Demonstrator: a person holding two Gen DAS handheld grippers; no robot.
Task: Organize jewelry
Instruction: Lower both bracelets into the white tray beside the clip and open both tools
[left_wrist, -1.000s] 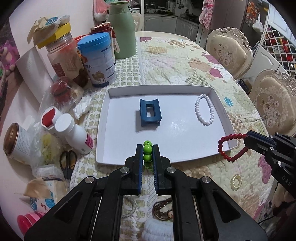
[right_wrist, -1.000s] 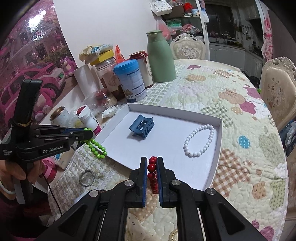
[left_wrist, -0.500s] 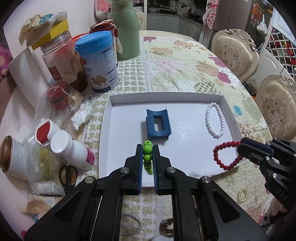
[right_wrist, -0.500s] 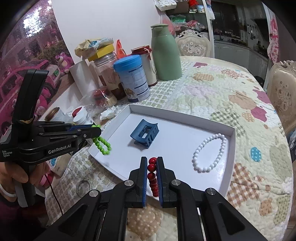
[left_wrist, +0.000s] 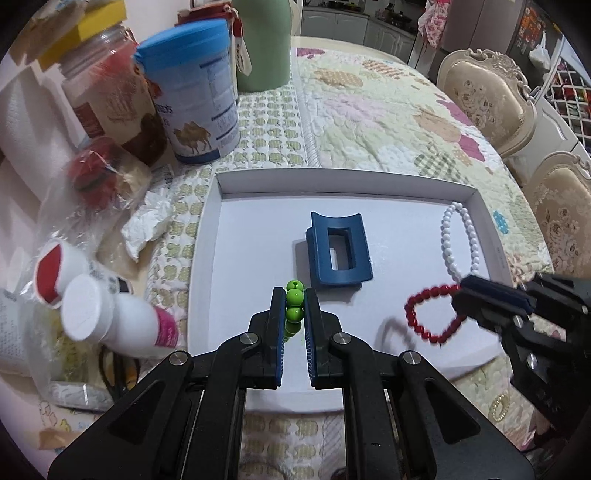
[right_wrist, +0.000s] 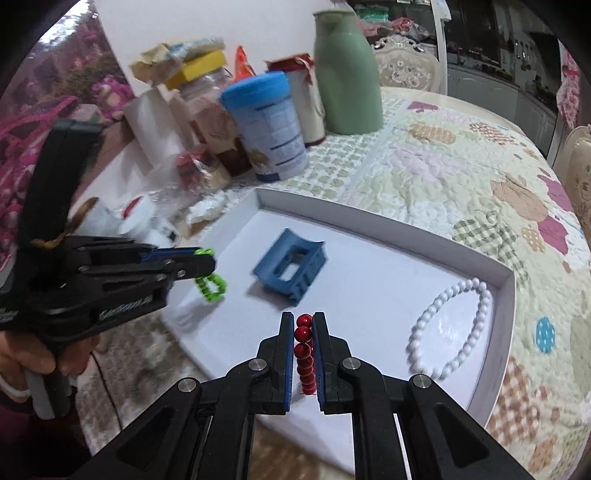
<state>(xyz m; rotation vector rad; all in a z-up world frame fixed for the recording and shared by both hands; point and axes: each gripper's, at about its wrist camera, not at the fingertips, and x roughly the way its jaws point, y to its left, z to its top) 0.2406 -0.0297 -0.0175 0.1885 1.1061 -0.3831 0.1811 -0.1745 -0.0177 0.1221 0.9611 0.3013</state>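
My left gripper (left_wrist: 294, 300) is clamped on the green bead bracelet (left_wrist: 294, 295) above the white tray (left_wrist: 207, 258); its lower loop is hidden. My right gripper (right_wrist: 303, 330) pinches the red bead bracelet (right_wrist: 304, 347) over the tray, blurred in the left view.

1. I see glossy green beads (left_wrist: 294, 296) and glossy red beads (right_wrist: 303, 333); smooth plastic.
2. Tray (left_wrist: 258, 186): matt white card.
3. Hair claw (left_wrist: 339, 254): matt blue plastic.
4. Tabletop cover (left_wrist: 369, 122): quilted cloth.
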